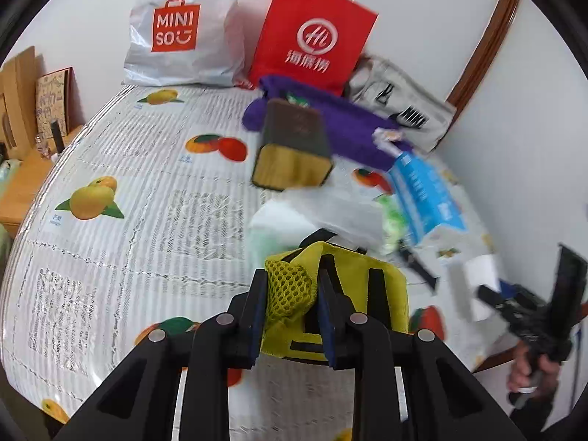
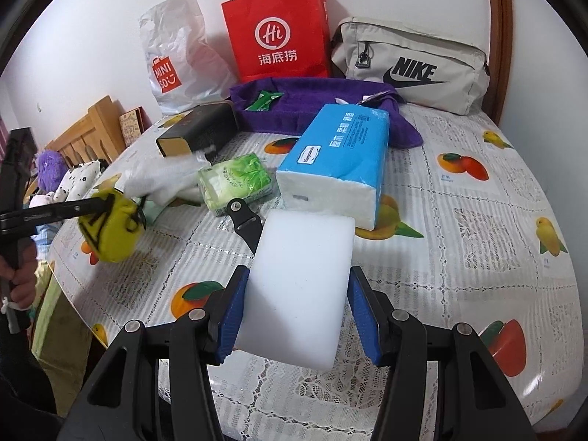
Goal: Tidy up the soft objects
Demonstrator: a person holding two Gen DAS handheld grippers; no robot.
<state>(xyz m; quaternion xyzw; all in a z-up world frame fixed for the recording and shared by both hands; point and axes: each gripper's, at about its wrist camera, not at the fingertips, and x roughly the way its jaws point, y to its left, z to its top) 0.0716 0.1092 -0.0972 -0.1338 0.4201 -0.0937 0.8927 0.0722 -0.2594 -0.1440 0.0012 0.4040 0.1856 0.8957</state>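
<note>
Yellow mesh pouch (image 1: 330, 294) hangs pinched by its netting in the left gripper (image 1: 290, 308), lifted off the table (image 1: 147, 202), left of the blue tissue pack (image 2: 338, 154). White foam block (image 2: 301, 286) sits clamped in the right gripper (image 2: 299, 316), just in front of that pack. The pouch grip looks thin, so the left hand should carry slowly and level. The red bag (image 2: 275, 33) stands behind the pack, a likely drop spot.
</note>
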